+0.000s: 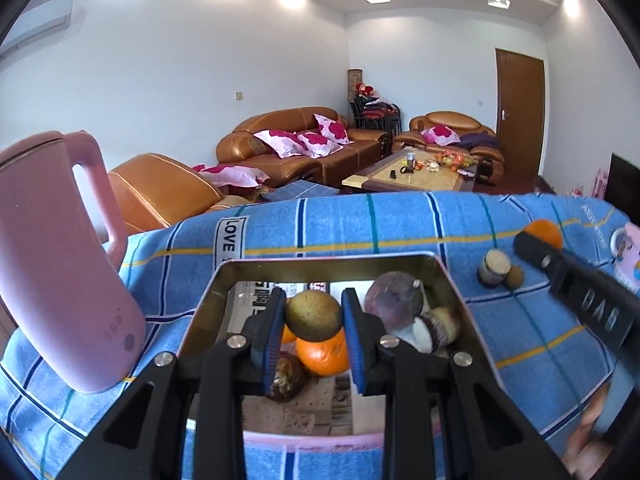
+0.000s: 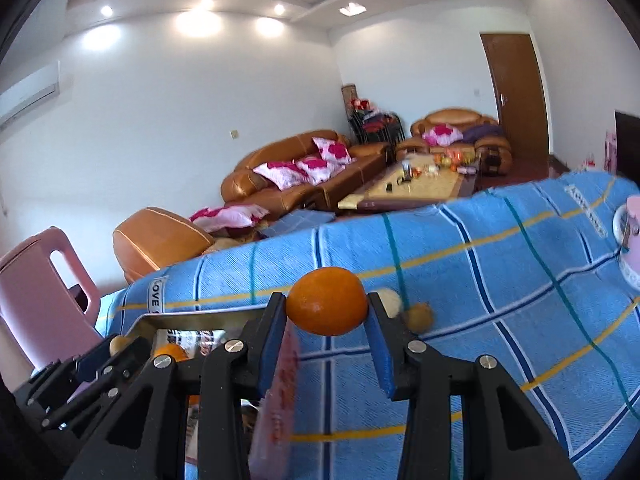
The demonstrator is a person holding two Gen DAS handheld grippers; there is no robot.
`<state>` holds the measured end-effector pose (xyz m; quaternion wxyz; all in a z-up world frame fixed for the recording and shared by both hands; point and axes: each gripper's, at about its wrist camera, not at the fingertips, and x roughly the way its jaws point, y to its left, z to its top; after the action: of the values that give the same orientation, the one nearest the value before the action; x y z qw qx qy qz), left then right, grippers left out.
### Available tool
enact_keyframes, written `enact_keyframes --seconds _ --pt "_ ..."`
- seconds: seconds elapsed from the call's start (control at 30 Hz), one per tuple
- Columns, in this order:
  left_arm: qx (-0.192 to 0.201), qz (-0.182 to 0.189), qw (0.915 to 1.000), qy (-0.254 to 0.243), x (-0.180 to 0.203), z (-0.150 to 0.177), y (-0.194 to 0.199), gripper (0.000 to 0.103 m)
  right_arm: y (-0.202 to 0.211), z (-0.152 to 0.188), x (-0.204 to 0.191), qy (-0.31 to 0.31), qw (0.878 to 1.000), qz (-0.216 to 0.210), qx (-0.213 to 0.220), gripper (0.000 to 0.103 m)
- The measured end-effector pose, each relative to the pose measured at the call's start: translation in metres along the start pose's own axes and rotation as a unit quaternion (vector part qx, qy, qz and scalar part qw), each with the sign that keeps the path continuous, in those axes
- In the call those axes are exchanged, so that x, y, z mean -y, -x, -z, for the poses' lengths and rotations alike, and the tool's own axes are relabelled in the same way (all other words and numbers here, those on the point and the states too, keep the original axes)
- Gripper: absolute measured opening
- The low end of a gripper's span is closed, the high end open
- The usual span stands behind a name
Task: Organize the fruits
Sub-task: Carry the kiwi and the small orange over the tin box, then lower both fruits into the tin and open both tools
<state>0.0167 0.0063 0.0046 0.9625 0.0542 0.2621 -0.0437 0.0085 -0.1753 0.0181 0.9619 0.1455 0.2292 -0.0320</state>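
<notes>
My left gripper (image 1: pixel 313 320) is shut on a round brown-green fruit (image 1: pixel 313 315) and holds it over a metal tin (image 1: pixel 328 258). The tin holds an orange (image 1: pixel 323 354), a purple fruit (image 1: pixel 394 300), a dark brown fruit (image 1: pixel 286 376) and a cut dark-and-white piece (image 1: pixel 434 326). My right gripper (image 2: pixel 327 314) is shut on an orange (image 2: pixel 327 306) and holds it above the blue plaid cloth, right of the tin (image 2: pixel 192 318). In the left wrist view that gripper (image 1: pixel 576 292) and its orange (image 1: pixel 543 232) show at the right. Two small fruits (image 1: pixel 500 270) lie on the cloth.
A pink kettle (image 1: pixel 52 264) stands left of the tin. The blue plaid cloth (image 1: pixel 360 224) covers the table. A pink-and-white container (image 2: pixel 630 240) sits at the far right edge. Brown sofas and a coffee table (image 1: pixel 416 176) stand beyond.
</notes>
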Motion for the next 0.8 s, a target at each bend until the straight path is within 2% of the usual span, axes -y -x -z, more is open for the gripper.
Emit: enact_keyframes --seconds 0.27,0.53,0.6,0.7,0.8 --pt "0.016 -0.009 0.9998 -0.008 -0.004 0.006 0.01 0.03 0.014 0.003 0.0 0.045 0.999 0.006 0.02 0.042" --pt "-0.001 -0.026 0.9996 0.012 -0.023 0.005 -0.008 0.03 0.02 0.018 -0.048 0.137 0.989 -0.045 0.026 0.042" --pt "-0.006 -0.02 0.9994 0.026 -0.031 0.003 -0.011 0.03 0.02 0.022 -0.056 0.15 0.987 -0.054 0.022 0.042" --pt "-0.003 -0.036 0.9991 0.024 -0.037 0.003 -0.016 0.03 0.016 0.024 -0.064 0.154 0.986 -0.058 0.008 0.042" --pt "-0.019 -0.031 0.9985 0.042 -0.046 0.004 -0.023 0.03 0.0 0.021 -0.072 0.139 0.988 -0.064 -0.034 0.042"
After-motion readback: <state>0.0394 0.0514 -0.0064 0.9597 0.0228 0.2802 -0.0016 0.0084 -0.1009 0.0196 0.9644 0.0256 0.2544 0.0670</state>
